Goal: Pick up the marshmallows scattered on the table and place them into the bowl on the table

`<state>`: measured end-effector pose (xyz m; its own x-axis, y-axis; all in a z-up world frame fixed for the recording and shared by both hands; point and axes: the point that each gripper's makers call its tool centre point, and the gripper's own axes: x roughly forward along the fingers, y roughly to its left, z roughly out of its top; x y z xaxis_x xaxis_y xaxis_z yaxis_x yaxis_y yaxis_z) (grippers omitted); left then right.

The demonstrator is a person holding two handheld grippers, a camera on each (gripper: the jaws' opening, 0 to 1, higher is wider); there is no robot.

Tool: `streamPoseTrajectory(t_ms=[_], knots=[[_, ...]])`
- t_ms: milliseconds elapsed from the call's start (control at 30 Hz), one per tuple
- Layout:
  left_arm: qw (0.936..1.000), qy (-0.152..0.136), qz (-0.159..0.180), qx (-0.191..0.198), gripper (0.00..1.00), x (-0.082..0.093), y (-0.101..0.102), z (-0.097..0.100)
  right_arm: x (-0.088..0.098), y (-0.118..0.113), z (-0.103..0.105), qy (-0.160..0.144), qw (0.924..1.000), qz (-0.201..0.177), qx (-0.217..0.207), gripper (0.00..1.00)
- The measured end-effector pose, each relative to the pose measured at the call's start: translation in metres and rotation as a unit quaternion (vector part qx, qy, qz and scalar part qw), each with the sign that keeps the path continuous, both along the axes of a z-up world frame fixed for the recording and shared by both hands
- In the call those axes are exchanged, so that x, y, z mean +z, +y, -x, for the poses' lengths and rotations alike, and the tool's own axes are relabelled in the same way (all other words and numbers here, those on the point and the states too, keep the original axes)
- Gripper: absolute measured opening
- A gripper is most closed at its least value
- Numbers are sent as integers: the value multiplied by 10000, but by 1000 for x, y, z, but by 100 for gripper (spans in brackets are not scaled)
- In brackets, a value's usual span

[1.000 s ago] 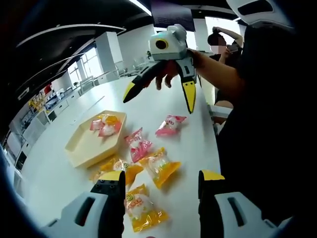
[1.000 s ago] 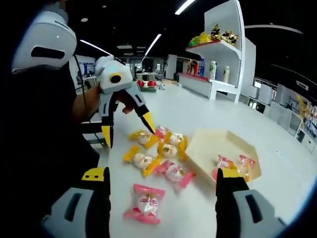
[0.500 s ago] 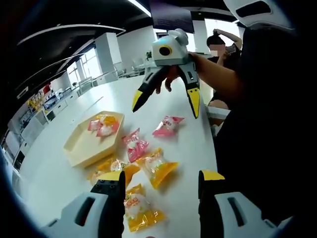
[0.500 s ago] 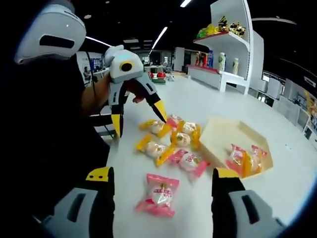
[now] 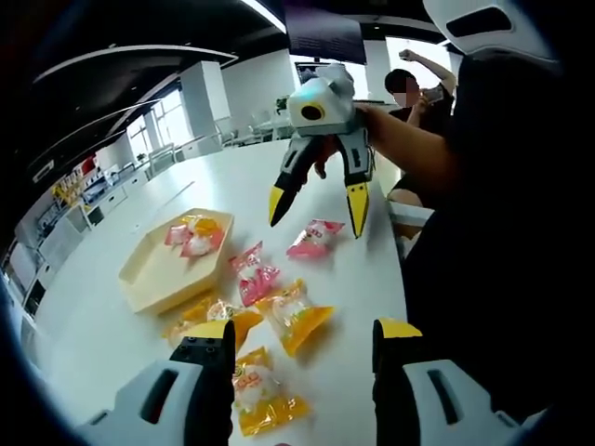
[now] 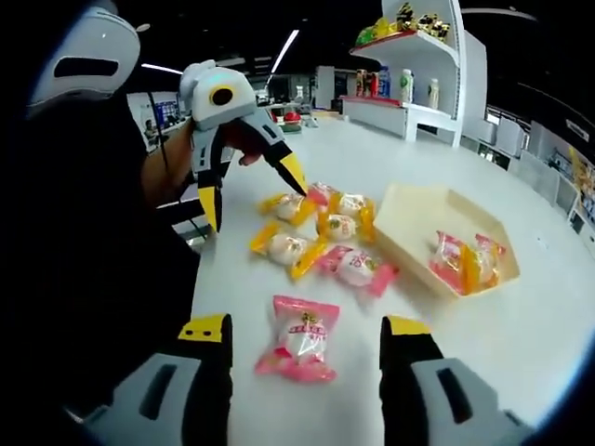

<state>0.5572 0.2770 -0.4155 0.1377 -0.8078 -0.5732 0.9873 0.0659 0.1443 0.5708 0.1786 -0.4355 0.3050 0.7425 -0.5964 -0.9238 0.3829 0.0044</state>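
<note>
In the left gripper view, the cream bowl [image 5: 163, 269] lies at the left on the white desk [image 5: 112, 344], and it has an angular, many-sided shape. Inside it are some wrapped marshmallows [image 5: 192, 234], pink and orange ones. Just right of the bowl lies a pink packet [image 5: 257, 275] flat on the desk. Near it are an orange packet [image 5: 299, 313], another orange one [image 5: 216, 314] beside the bowl's near edge, and a yellow-orange packet [image 5: 261, 392] that lies between the two jaws of the left tongs [image 5: 297, 351]. These tongs are open and hold nothing. Further right, the right tongs [image 5: 314, 203] hang over a pink packet [image 5: 314, 239], with the jaws spread apart and empty, not touching it.

In the right gripper view, the left tongs [image 6: 252, 190] come in from the left, held by a hand [image 6: 240, 137], open, above the heap of packets. Under them lies a group of orange packets [image 6: 321, 219] and one pink packet [image 6: 358, 268] close together. A single pink packet [image 6: 301, 338] lies between the jaws of the right tongs [image 6: 307, 330], which are wide open and empty. At the right is the bowl [image 6: 423, 223] with its marshmallows [image 6: 465, 263] against the far wall. Behind, a white shelf [image 6: 418, 56] carries bottles.
</note>
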Motion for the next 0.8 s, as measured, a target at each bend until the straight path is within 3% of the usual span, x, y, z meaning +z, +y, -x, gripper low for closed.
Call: streamPoseTrajectory(t_ms=[633,800], knots=[[10000,14,-35,23,59,-3,1,-1,-10,6,8,86,9998,77,134,51],[10000,7,-60,21,59,-4,1,-1,-11,3,0,172,9998,52,-82,45]])
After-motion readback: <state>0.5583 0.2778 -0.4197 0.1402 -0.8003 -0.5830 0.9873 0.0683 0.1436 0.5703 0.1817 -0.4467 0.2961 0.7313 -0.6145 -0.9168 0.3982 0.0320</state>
